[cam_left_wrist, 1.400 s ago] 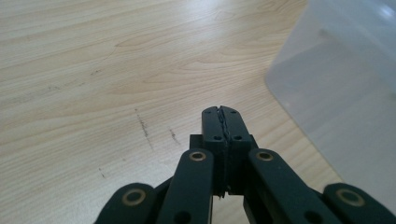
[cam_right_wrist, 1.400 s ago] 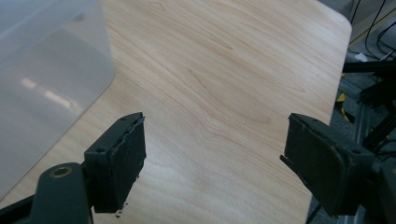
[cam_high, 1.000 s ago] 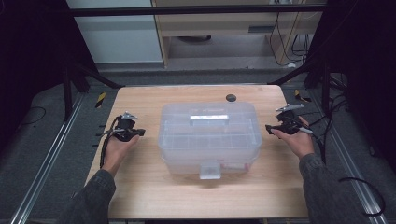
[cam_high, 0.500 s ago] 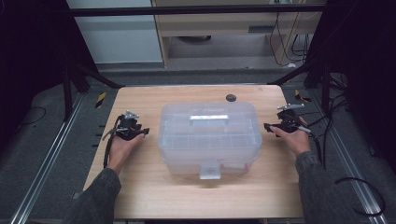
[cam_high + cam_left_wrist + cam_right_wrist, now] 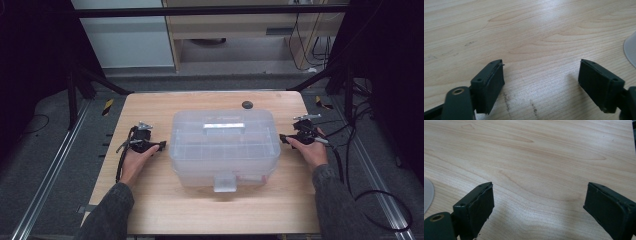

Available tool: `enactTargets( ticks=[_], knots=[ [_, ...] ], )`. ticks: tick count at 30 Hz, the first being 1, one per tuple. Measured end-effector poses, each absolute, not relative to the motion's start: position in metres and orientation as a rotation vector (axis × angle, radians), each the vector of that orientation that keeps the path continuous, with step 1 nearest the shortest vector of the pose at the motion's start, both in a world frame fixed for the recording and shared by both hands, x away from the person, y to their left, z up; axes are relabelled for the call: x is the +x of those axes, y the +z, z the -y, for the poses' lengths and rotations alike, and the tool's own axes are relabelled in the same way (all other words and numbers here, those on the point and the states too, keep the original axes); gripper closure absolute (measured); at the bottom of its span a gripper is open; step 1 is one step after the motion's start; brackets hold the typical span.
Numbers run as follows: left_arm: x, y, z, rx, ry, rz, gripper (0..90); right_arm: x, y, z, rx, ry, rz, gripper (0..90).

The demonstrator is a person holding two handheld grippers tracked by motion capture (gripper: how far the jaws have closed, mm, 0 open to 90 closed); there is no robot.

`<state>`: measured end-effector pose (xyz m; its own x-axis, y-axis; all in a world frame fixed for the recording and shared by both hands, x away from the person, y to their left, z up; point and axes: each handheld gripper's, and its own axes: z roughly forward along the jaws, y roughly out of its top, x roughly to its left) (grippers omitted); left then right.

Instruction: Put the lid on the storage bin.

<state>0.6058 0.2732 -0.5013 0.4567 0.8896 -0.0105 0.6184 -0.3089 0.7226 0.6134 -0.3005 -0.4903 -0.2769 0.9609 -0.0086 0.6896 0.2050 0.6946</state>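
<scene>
Your left gripper (image 5: 161, 145) and right gripper (image 5: 281, 138) have just opened their jaws wide, empty; misaligned, they could shove the translucent lidded plastic box (image 5: 223, 148) between them askew across the wooden tabletop (image 5: 150, 200).

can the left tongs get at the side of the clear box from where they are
Probably yes. The left tongs sit just beside the clear box, jaws open with nothing between them, and only bare table lies in the gap.

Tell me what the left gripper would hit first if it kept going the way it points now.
Probably the tabletop: the left gripper, jaws just opened with nothing between them, tilts down at bare wood. The clear plastic box sits off to one side of that line.
</scene>
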Motion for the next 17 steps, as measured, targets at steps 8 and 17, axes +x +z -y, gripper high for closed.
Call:
enactTargets(
  ticks=[8, 17],
  knots=[
    [0.603, -0.506, -0.270, 2.025, 0.560, -1.244, 13.7, 0.610, -0.506, 0.299, 1.554, 0.813, -2.022, 6.4],
    [0.601, -0.506, -0.266, 2.033, 0.581, -1.296, 5.7, 0.603, -0.511, 0.293, 1.619, 0.814, -1.903, 0.5]
  ],
)
